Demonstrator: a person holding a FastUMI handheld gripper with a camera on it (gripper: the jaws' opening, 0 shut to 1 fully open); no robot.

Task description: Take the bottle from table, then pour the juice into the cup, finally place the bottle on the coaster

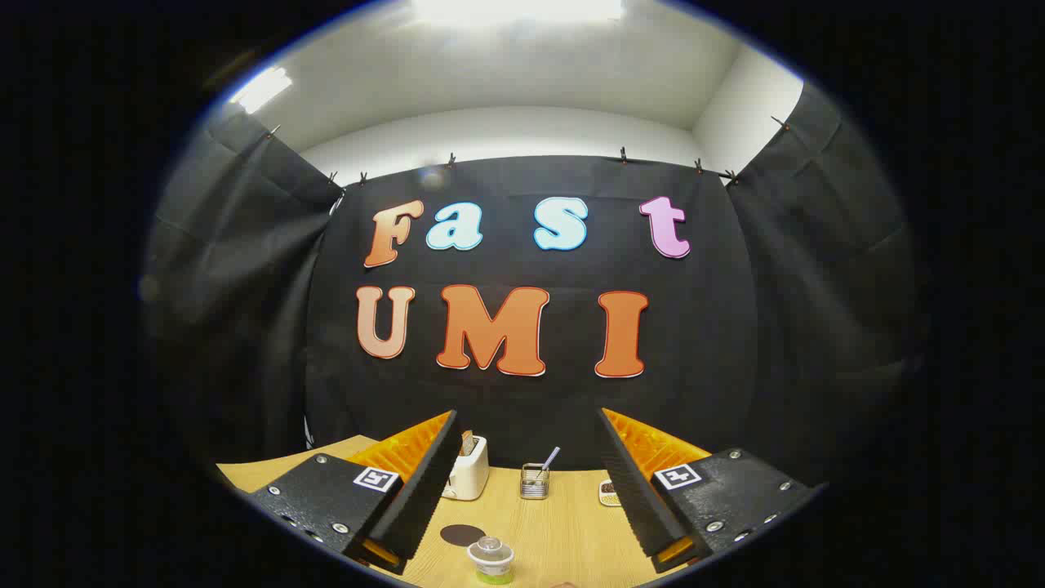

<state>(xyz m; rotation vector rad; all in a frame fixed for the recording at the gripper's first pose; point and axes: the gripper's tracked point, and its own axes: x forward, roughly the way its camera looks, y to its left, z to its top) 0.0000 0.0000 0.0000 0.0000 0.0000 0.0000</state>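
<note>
Gripper view: pale wooden worktop [563, 531] recorded across the lower frame, backed by black cloth wall and white ceiling. Jaws [531, 490] noted spread wide, nothing held. Bottle [491, 560] logged at bottom centre, between the fingers; dark round coaster [462, 535] just beside it, upper left. White toaster [469, 469], utensil holder [535, 480] listed along the far edge. Bare wood seen right of bottle.

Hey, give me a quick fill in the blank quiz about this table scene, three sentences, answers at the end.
1. The gripper has its fingers ____, with nothing between them.
2. The dark round coaster lies on the wooden table just beside the ____.
3. Far beyond the fingers, next to the white toaster, a metal cup holds a ____.

Answers: open; bottle; straw
</note>
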